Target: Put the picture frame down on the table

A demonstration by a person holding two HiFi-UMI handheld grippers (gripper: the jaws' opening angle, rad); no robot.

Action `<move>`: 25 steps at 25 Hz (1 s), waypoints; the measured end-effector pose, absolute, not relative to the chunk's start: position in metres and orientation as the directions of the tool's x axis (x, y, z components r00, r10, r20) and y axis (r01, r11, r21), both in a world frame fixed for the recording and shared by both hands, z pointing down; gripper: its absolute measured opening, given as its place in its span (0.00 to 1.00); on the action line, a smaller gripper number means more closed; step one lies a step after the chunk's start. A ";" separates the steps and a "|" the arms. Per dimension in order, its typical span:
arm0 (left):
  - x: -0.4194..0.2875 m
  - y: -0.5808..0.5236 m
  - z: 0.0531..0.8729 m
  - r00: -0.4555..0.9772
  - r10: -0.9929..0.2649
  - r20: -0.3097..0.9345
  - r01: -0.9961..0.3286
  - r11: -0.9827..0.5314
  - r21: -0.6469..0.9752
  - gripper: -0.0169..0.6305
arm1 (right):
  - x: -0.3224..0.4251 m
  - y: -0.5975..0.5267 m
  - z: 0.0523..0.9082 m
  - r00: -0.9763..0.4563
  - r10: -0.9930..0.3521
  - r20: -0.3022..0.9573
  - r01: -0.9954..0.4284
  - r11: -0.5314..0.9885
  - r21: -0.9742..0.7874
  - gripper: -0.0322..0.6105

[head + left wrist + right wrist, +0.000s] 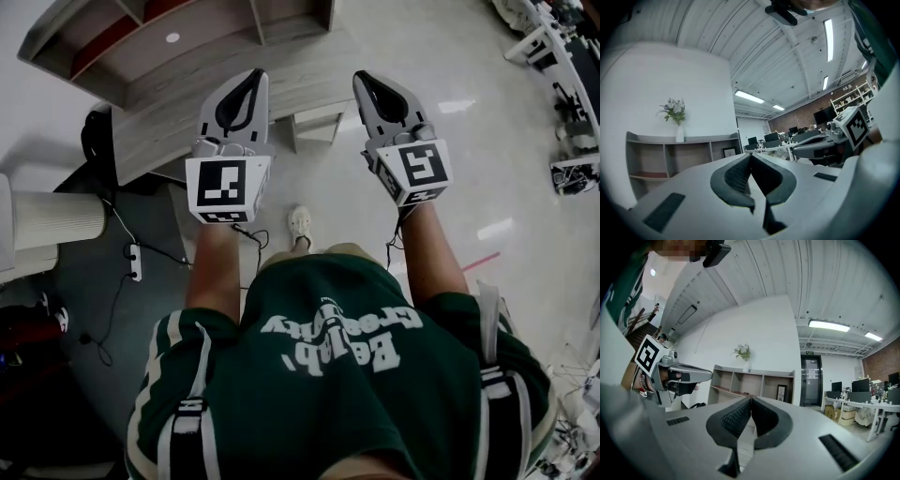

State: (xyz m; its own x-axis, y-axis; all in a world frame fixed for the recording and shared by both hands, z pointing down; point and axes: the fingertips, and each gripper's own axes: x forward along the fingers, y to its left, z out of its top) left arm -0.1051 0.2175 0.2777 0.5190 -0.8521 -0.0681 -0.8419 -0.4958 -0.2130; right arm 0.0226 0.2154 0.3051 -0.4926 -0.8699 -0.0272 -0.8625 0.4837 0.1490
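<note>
The picture frame (729, 152) stands upright in a compartment of a wooden shelf unit (670, 157), far ahead of both grippers; the right gripper view shows the picture frame (781, 393) too. In the head view my left gripper (250, 79) and right gripper (364, 82) are held side by side in front of the person's body, pointing level toward the shelf unit (187, 66). Both are shut, pads pressed together, with nothing between them. The left gripper (750, 157) and right gripper (751, 400) also look shut in their own views.
A white vase of flowers (677, 126) stands on top of the shelf. A small white stand (317, 127) sits on the floor before the grippers. Cables and a power strip (136, 262) lie at the left. Desks with monitors (797, 136) fill the room's right.
</note>
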 end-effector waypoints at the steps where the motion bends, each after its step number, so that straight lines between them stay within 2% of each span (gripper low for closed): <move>1: -0.101 0.231 0.278 0.517 -0.853 -0.068 -0.843 -0.494 -0.212 0.05 | 0.027 0.228 0.305 -0.495 -0.868 -0.030 -0.861 0.486 0.147 0.11; 14: -0.079 0.382 0.279 0.460 -0.885 -0.069 -0.869 -0.434 -0.239 0.05 | 0.052 0.375 0.304 -0.539 -0.840 -0.062 -0.839 0.528 0.135 0.11; 25: -0.079 0.414 0.276 0.444 -0.893 -0.071 -0.877 -0.417 -0.240 0.05 | 0.052 0.404 0.301 -0.535 -0.842 -0.063 -0.841 0.525 0.129 0.11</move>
